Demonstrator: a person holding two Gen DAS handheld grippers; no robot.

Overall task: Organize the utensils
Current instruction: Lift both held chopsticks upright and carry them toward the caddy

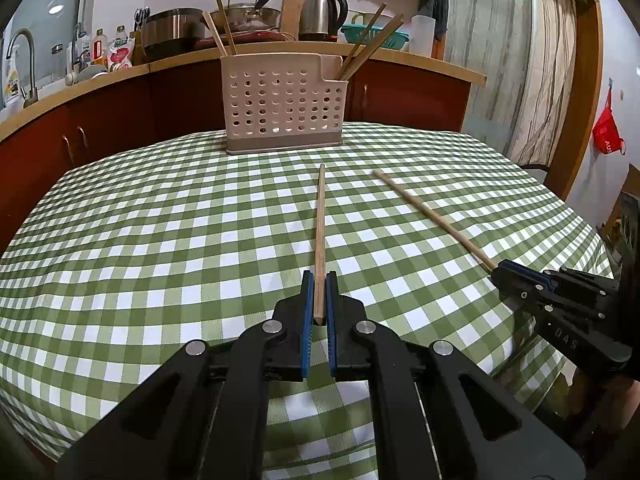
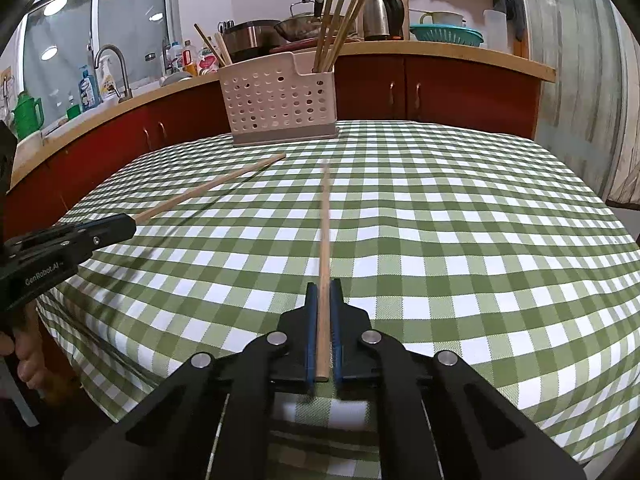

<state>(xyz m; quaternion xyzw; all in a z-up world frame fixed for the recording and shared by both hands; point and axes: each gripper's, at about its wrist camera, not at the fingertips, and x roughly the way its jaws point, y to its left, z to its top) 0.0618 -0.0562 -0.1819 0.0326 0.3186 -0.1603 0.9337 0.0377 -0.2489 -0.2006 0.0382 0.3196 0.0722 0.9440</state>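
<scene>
My left gripper [image 1: 319,278] is shut on the near end of a wooden chopstick [image 1: 320,224] that points toward the beige perforated utensil holder [image 1: 280,108] at the table's far side. My right gripper [image 2: 325,286] is shut on a second chopstick [image 2: 325,232], blurred at its far tip, also aimed at the holder [image 2: 280,100]. Each view shows the other gripper: the right gripper [image 1: 498,268] with its chopstick [image 1: 432,216] at the right, the left gripper [image 2: 132,222] with its chopstick [image 2: 208,186] at the left. Several chopsticks [image 2: 334,28] stand in the holder's two compartments.
The table wears a green and white checked cloth [image 1: 160,240]. Behind it runs a counter [image 1: 120,76] with red cabinets, a faucet [image 2: 114,64], pots, a kettle [image 1: 322,16], bottles and a teal colander [image 2: 446,34]. A hand [image 2: 28,360] grips the left tool.
</scene>
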